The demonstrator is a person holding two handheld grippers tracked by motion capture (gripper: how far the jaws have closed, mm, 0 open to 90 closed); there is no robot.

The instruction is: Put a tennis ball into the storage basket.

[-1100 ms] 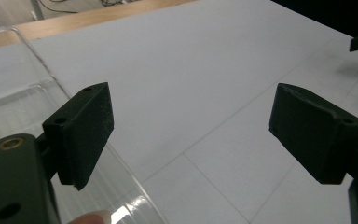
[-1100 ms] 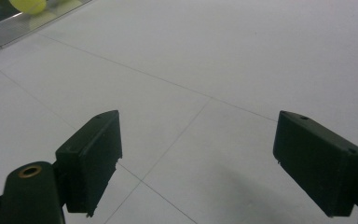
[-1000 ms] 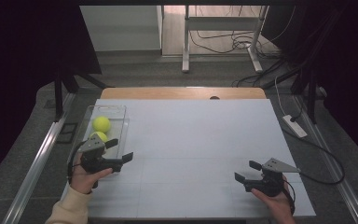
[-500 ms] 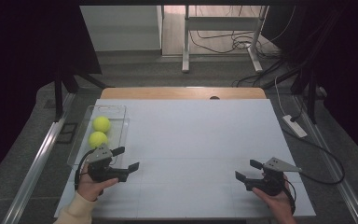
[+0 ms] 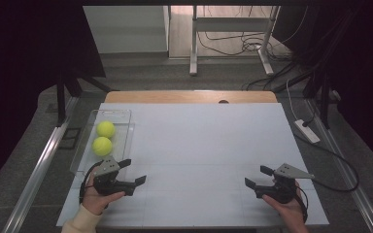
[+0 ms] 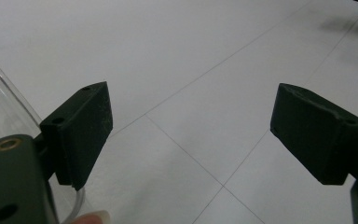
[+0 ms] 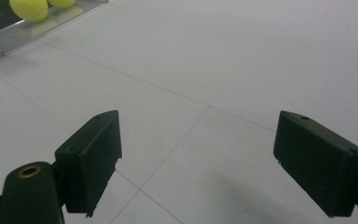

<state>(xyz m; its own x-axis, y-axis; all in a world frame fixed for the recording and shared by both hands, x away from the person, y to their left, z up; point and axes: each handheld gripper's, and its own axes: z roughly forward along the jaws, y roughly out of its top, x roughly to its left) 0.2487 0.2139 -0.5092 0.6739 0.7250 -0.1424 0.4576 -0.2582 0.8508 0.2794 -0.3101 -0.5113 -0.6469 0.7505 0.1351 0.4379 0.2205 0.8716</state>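
Two yellow tennis balls (image 5: 106,128) (image 5: 102,145) lie in a clear plastic tray (image 5: 126,114) at the left of the white table (image 5: 199,141). My left gripper (image 5: 135,171) sits low over the table just in front of the tray's near end, open, with nothing between its jaws. In the left gripper view its jaws (image 6: 191,135) frame bare table, and the tray's edge (image 6: 0,93) is at the left. My right gripper (image 5: 254,175) rests near the front right, open and empty (image 7: 198,163). The right gripper view shows one ball (image 7: 28,8) in the tray far off.
A wooden strip (image 5: 189,96) runs along the table's far edge. A white power strip (image 5: 307,130) and cables lie on the floor at the right. A metal rail (image 5: 39,170) runs along the left side. Table legs and cables stand beyond the table.
My left gripper has drawn back from over the tray's near end toward the front edge and sunk lower, which uncovers the nearer ball. The right gripper has kept still.
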